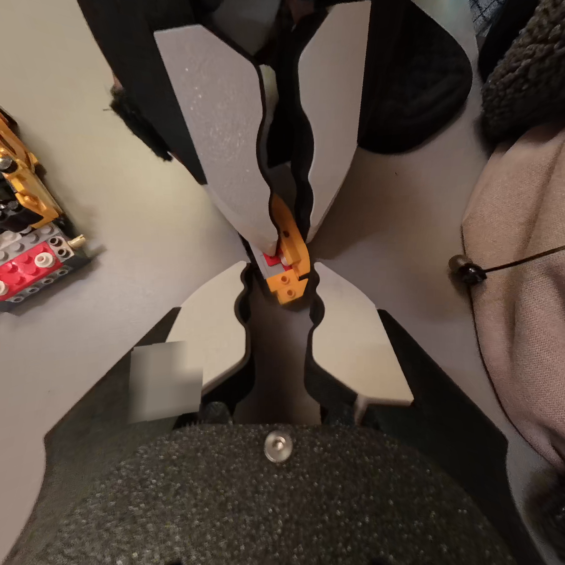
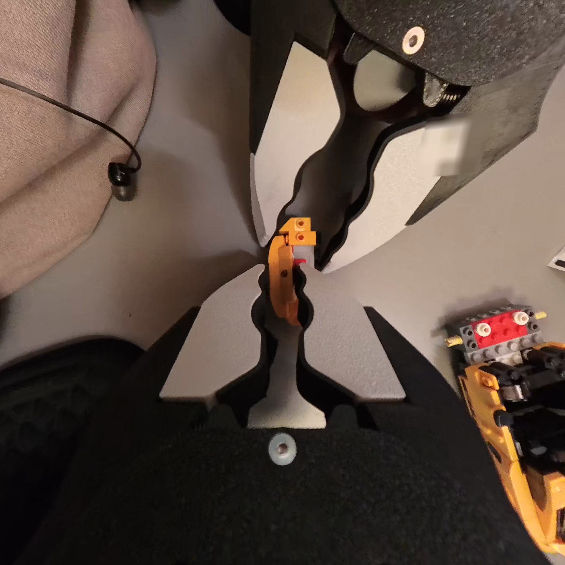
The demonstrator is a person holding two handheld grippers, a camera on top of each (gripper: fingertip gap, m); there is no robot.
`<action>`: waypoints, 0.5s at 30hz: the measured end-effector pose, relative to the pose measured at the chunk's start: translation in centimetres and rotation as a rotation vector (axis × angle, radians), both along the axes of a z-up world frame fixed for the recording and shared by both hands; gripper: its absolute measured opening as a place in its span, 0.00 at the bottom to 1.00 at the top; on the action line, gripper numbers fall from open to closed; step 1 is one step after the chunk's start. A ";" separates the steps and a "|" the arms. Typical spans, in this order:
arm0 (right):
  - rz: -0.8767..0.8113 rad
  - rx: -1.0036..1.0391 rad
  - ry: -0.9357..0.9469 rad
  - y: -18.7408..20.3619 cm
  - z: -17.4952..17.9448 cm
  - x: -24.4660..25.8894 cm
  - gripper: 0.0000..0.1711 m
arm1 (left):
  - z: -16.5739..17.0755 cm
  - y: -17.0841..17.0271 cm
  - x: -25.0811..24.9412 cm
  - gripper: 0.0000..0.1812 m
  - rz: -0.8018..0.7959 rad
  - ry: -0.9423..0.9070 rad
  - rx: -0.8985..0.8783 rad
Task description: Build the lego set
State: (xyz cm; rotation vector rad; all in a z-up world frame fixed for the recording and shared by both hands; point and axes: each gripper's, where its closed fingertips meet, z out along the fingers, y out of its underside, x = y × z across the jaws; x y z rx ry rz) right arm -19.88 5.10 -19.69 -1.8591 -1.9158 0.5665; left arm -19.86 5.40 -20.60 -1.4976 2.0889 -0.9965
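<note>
A small orange, grey and red lego sub-assembly (image 1: 286, 282) hangs above the pale table between both grippers, which face each other tip to tip. My left gripper (image 1: 280, 269) is shut on its blocky studded end. My right gripper (image 2: 284, 275) is shut on its curved orange arch piece (image 2: 279, 284). The right gripper (image 1: 292, 238) enters the left wrist view from the top. The left gripper (image 2: 290, 253) enters the right wrist view from the top. The partly built orange and black car (image 2: 504, 367), with a red and grey studded end, lies on the table; it also shows in the left wrist view (image 1: 27, 238).
A person's beige garment (image 1: 519, 275) with a black cord and toggle (image 1: 464, 269) lies along one table side, also in the right wrist view (image 2: 46, 122). Dark fleece fabric (image 1: 526, 76) lies beside it. A white paper corner (image 2: 558, 260) sits at the far right edge. Both grippers' tips are close together, under 4 cm apart.
</note>
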 end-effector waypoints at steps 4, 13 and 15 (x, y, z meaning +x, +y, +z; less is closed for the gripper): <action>-0.013 -0.020 0.000 0.1 0.0 -0.2 0.09 | 0.2 0.0 0.1 0.21 0.005 -0.013 -0.019; -0.061 0.000 0.036 0.1 0.5 0.1 0.13 | 0.3 0.1 0.1 0.18 0.022 -0.023 -0.040; -0.079 0.048 0.052 0.3 1.1 0.3 0.13 | 0.4 0.1 0.1 0.18 0.024 -0.025 -0.047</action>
